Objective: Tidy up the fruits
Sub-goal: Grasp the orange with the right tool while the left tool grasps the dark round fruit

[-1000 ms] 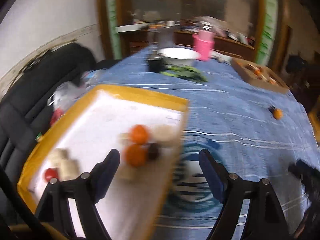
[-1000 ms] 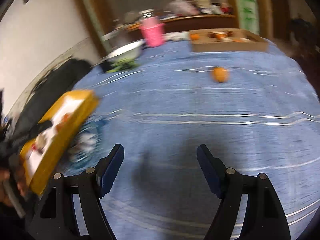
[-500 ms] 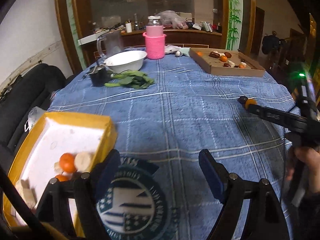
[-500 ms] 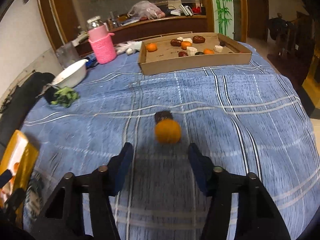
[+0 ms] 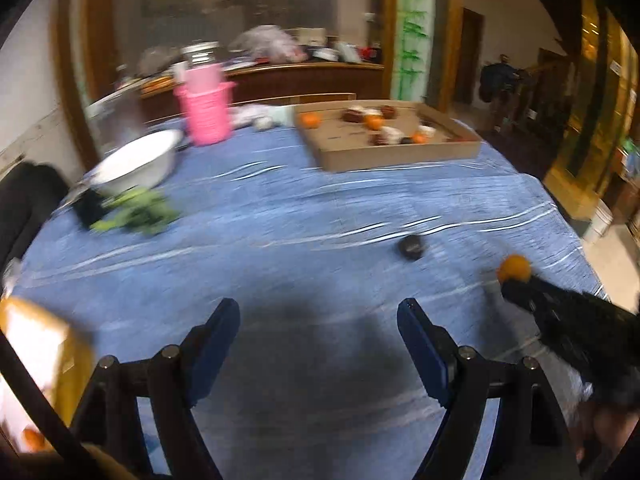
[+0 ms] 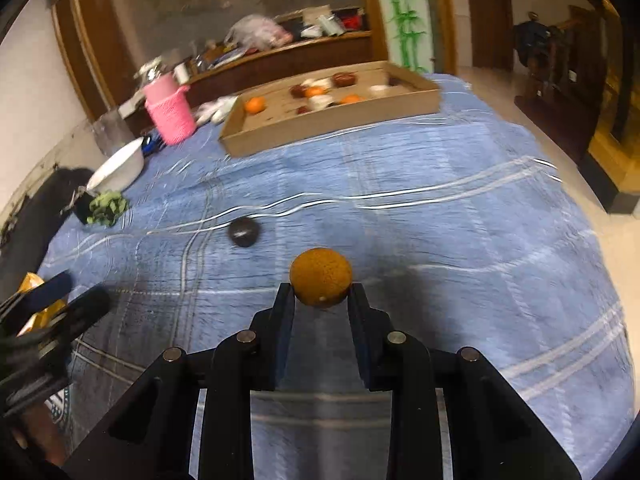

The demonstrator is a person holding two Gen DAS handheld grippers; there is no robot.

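Note:
An orange [image 6: 321,282] sits between the fingertips of my right gripper [image 6: 321,295], whose jaws are closing, and both pads touch its sides. It rests low over the blue cloth [image 6: 440,240]. The left wrist view shows the same orange [image 5: 515,267] at the tip of the right gripper. A dark round fruit [image 6: 243,232] lies on the cloth just left and beyond it. My left gripper [image 5: 318,332] stands open over bare cloth with nothing between its fingers. A cardboard tray [image 6: 332,124] at the far side holds several oranges and dark and pale pieces. A yellow-rimmed white tray [image 5: 60,344] is at the near left.
A pink basket [image 6: 168,114], a white bowl [image 6: 118,168] and green leaves [image 6: 106,206] stand at the far left. A black chair [image 5: 24,200] is beside the table's left edge. The cloth drops off at the right edge [image 6: 592,240] onto the floor.
My right gripper came up to the orange and closed its jaws around it. The left gripper swung right, away from the yellow tray, staying open.

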